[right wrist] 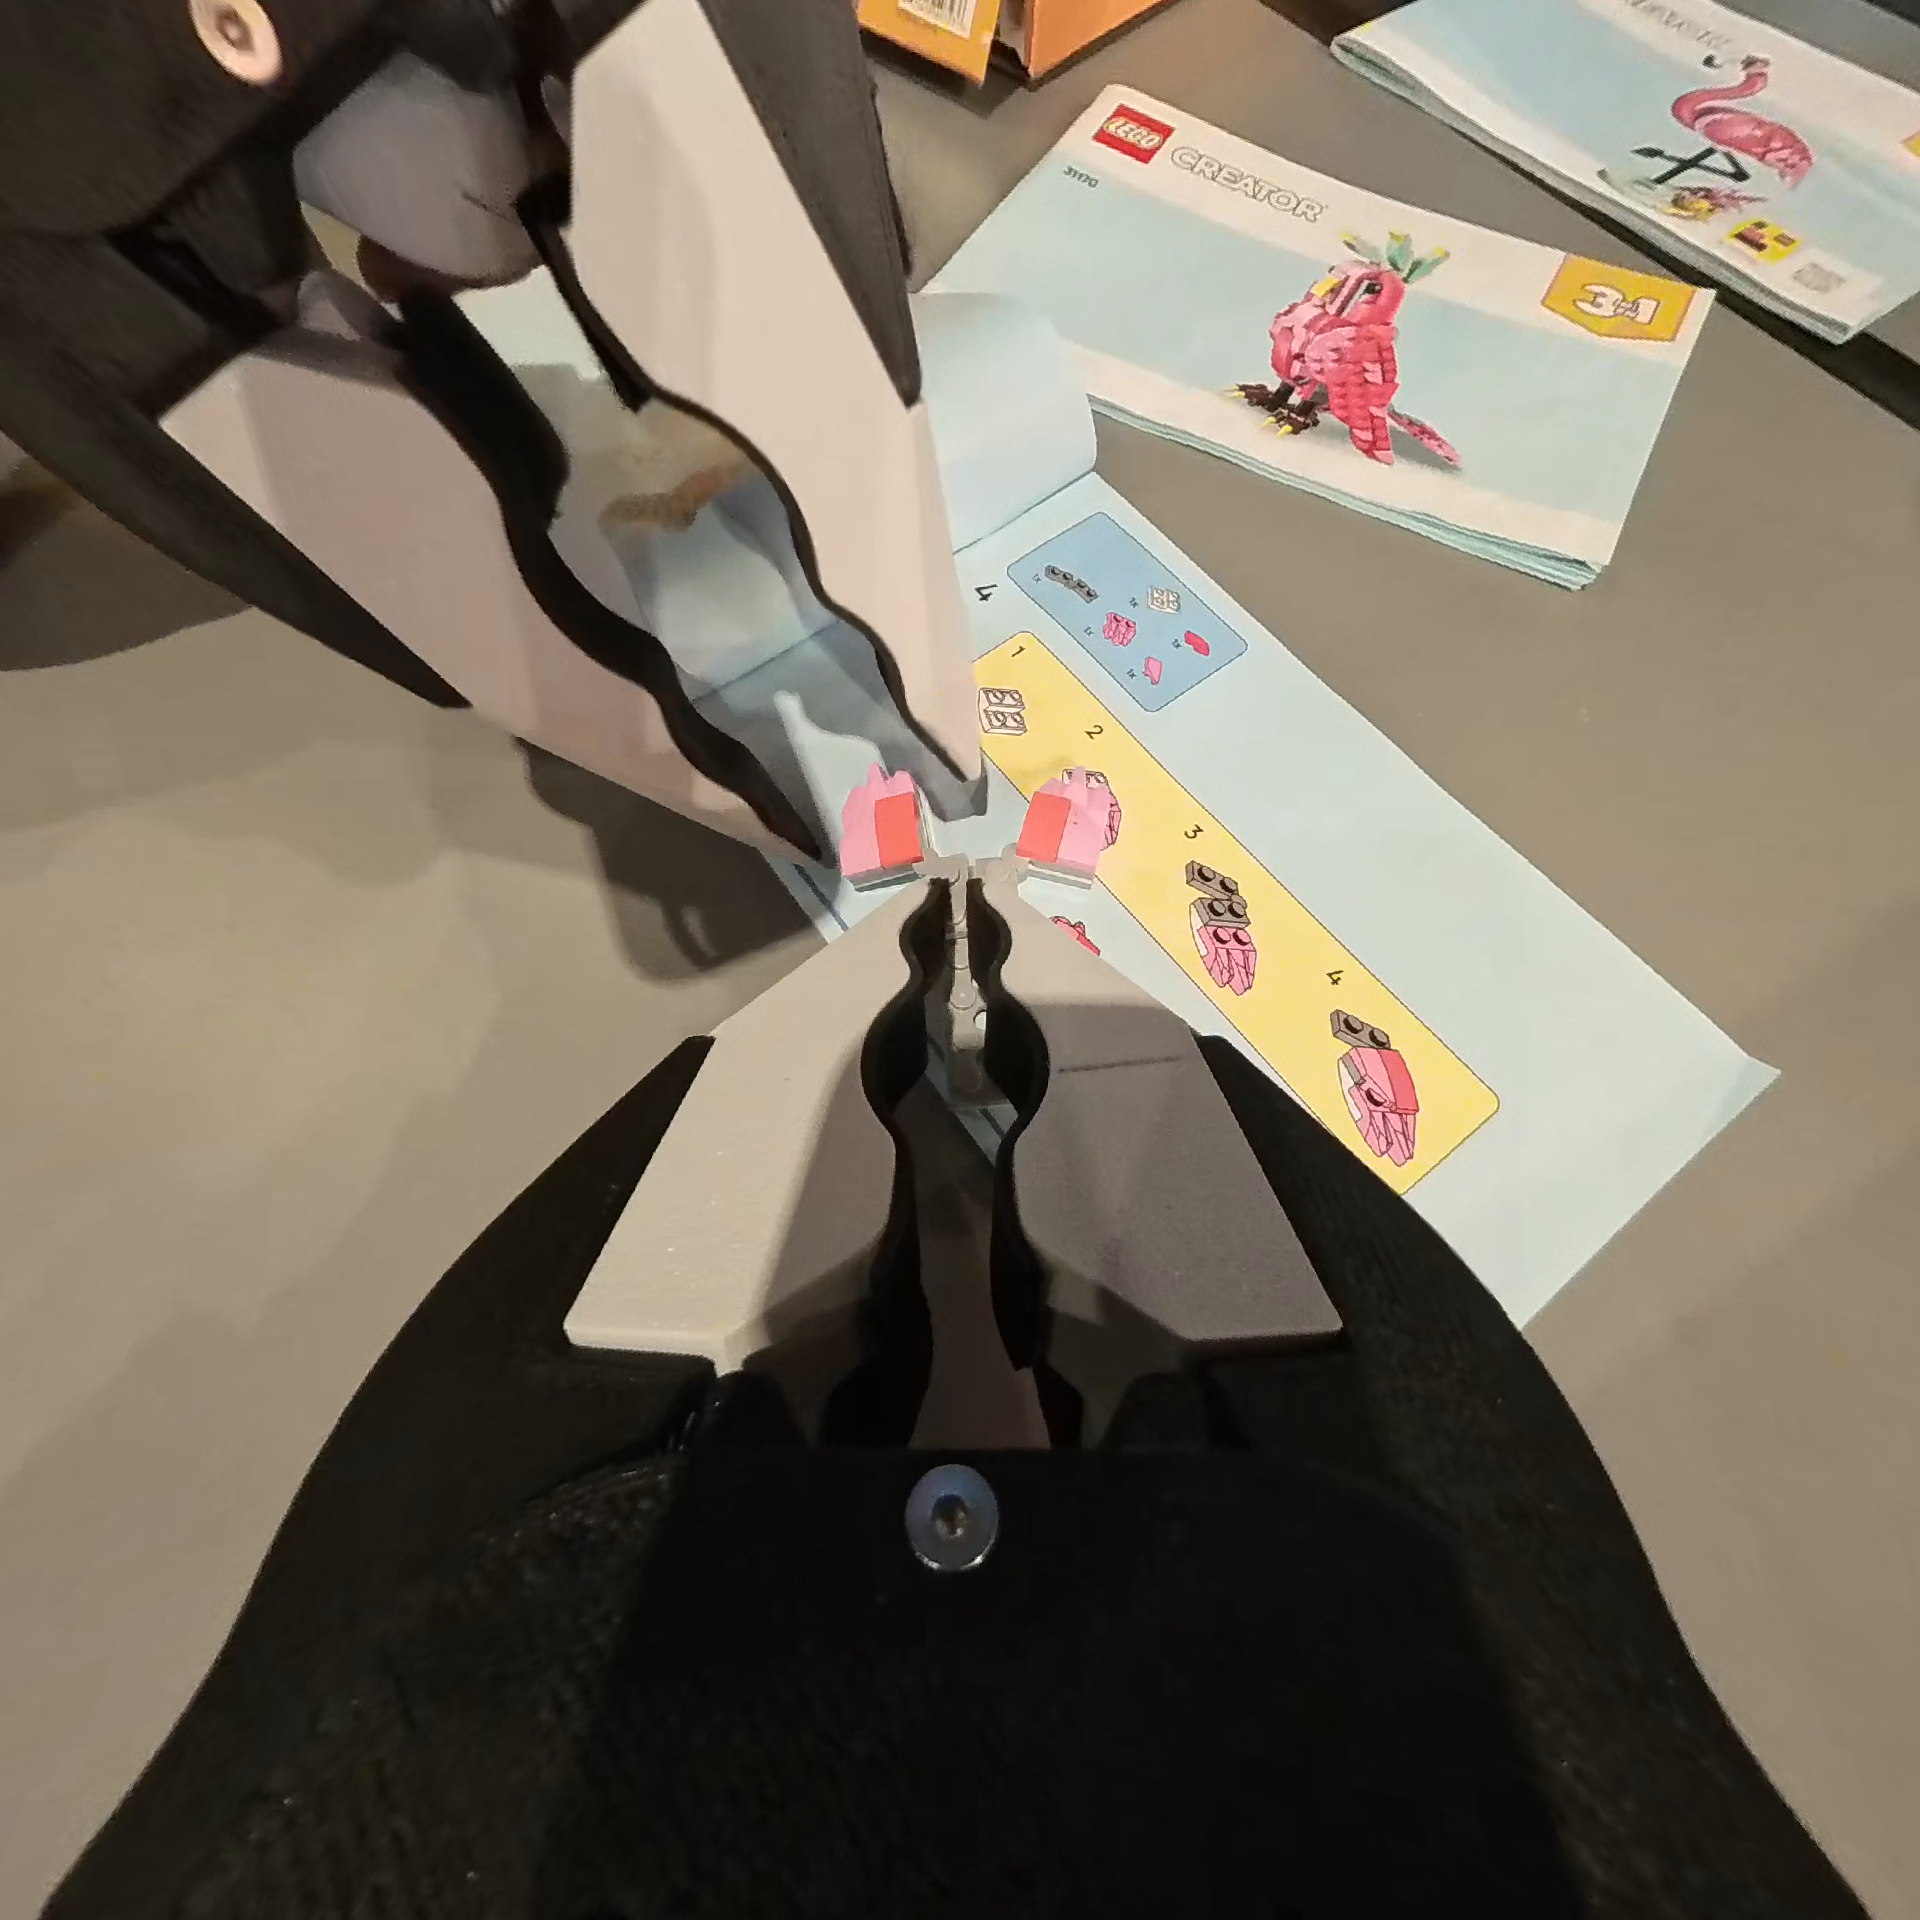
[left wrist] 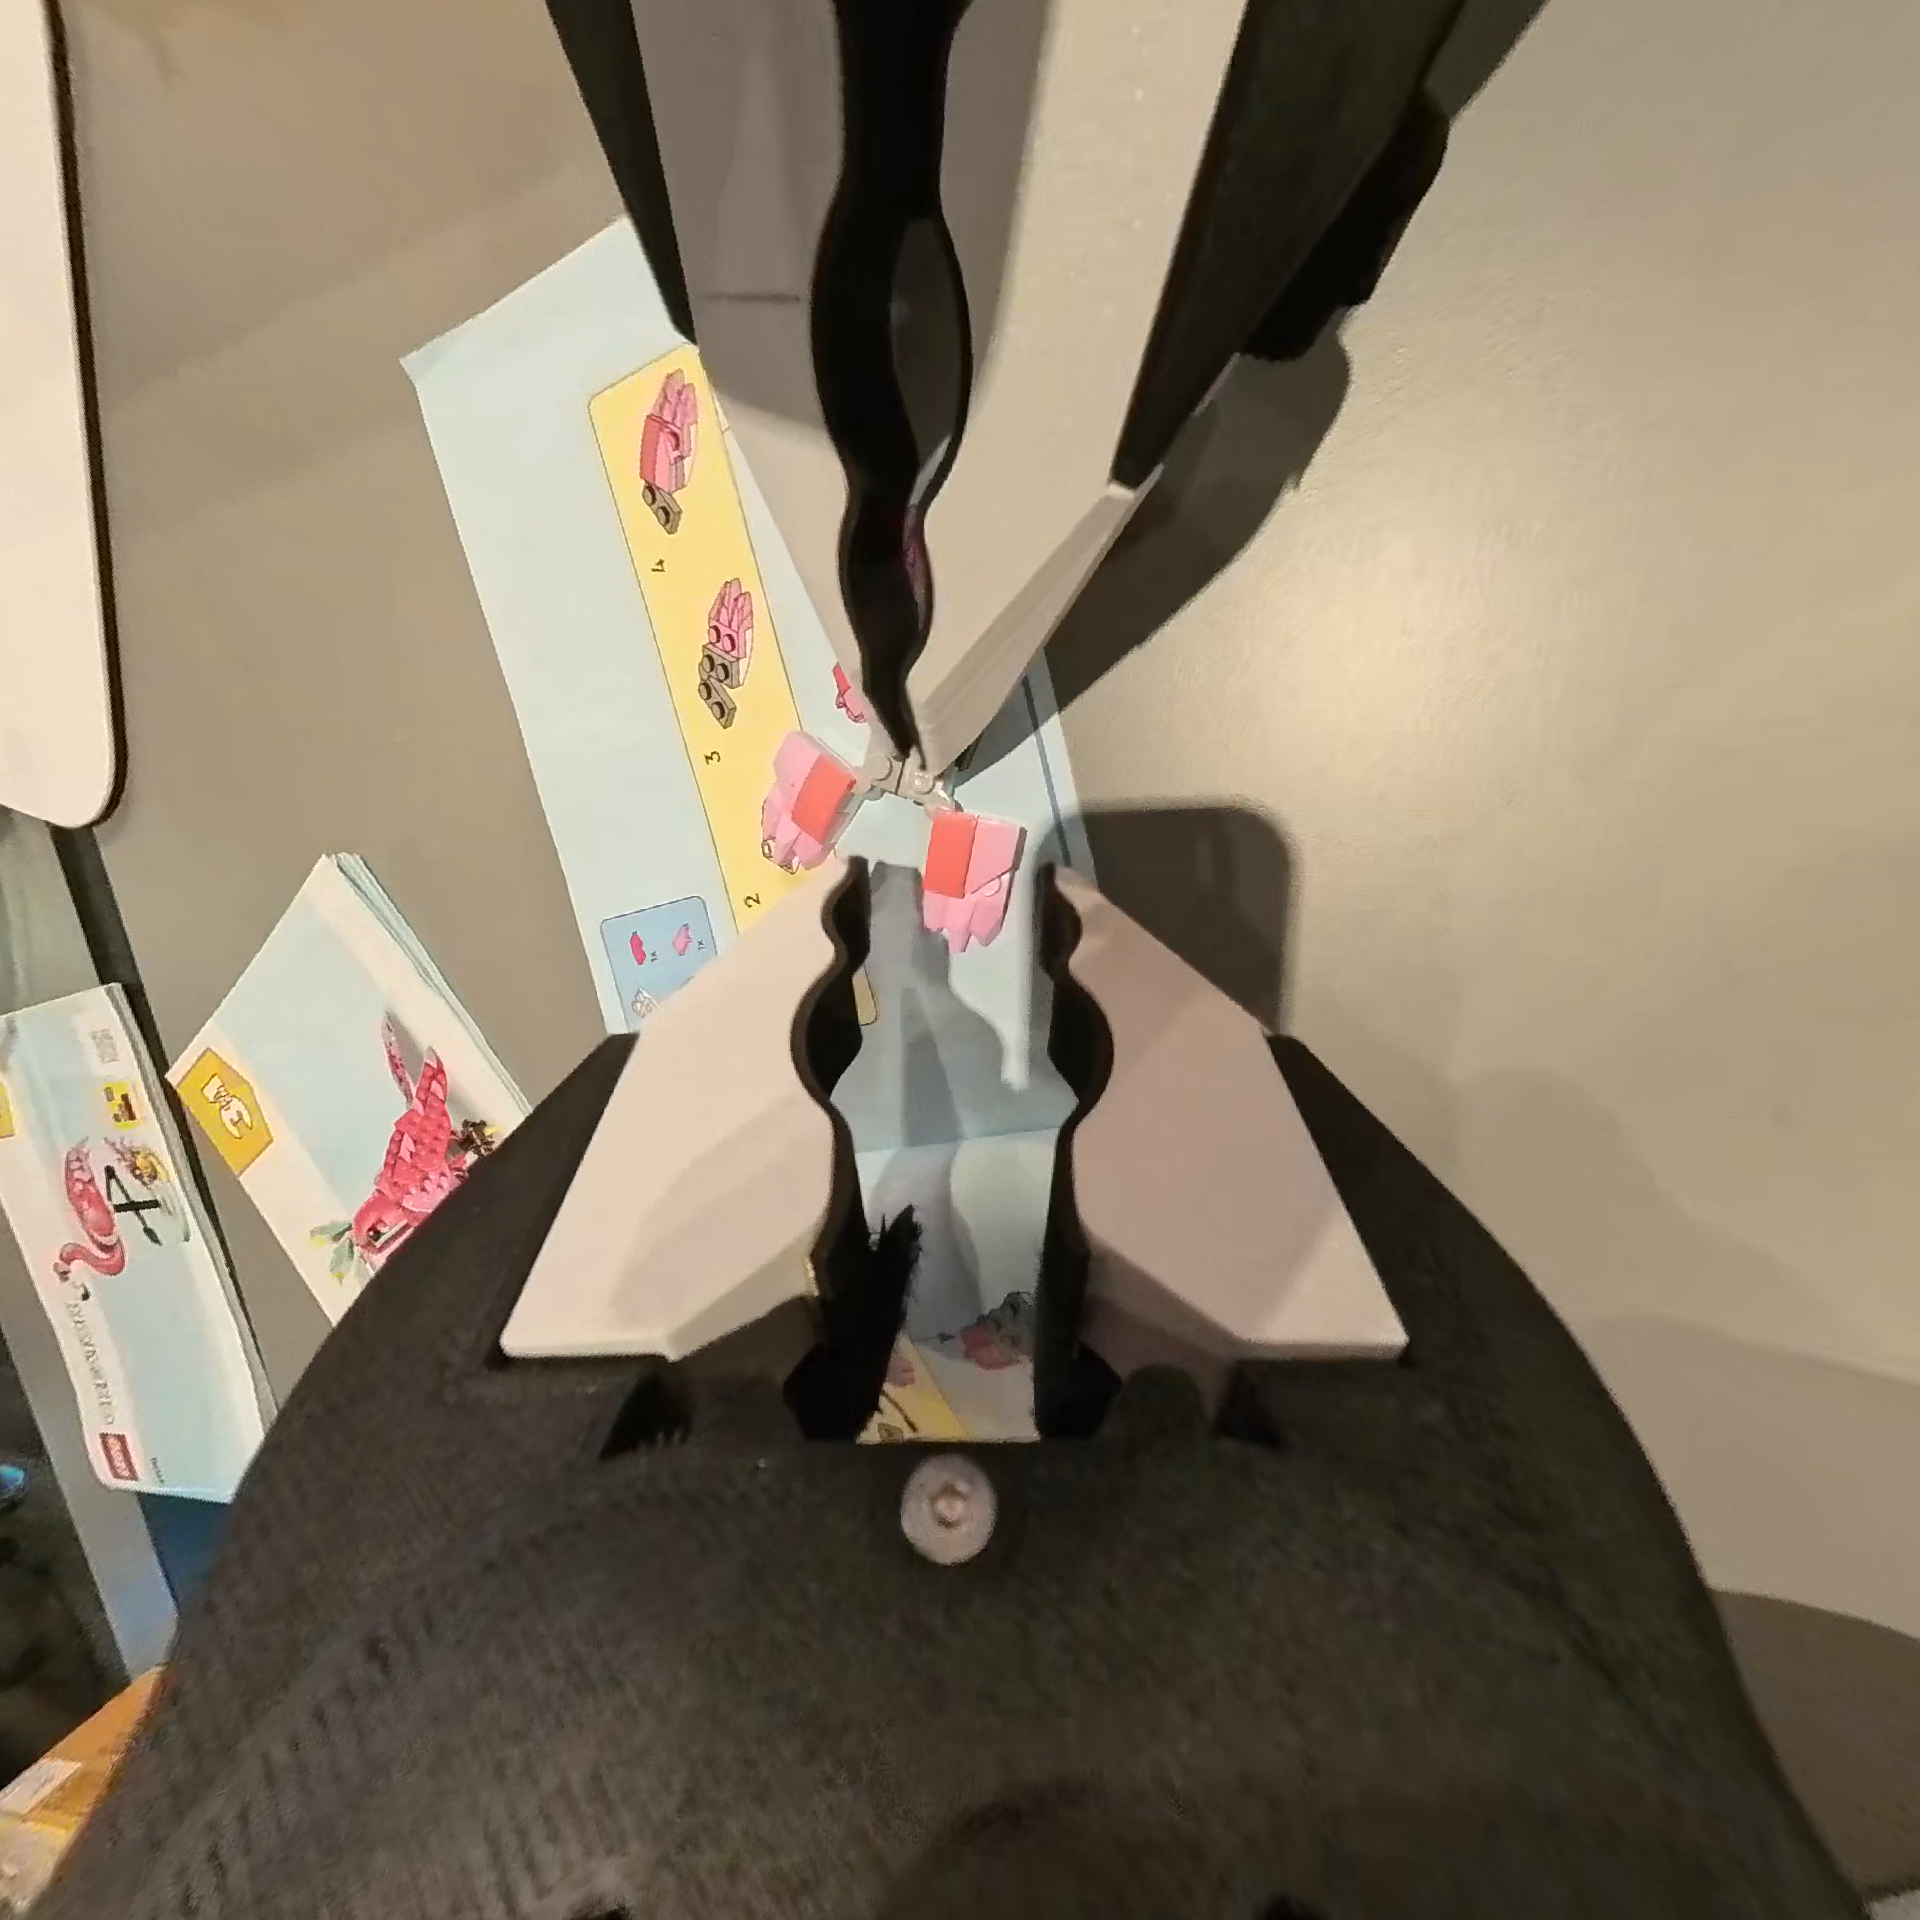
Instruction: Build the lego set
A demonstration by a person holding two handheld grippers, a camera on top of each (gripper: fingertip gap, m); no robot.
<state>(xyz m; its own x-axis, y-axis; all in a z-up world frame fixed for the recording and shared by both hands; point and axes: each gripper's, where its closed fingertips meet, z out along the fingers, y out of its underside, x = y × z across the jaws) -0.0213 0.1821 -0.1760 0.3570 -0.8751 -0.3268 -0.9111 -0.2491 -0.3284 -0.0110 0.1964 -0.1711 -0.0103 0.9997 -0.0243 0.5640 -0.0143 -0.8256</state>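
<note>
Left wrist view: your left gripper gapes wide, empty, just short of the pink winged piece. Right wrist view: your right gripper pinches its grey stem above the open instruction booklet

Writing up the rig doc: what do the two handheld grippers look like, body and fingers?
Both match: left gripper and right gripper have textured matte black bodies with a silver hex screw set centrally behind the fingers. The fingers are pale grey tapered wedges with wavy black inner pads. No cables, markings or sleeves show.
</note>
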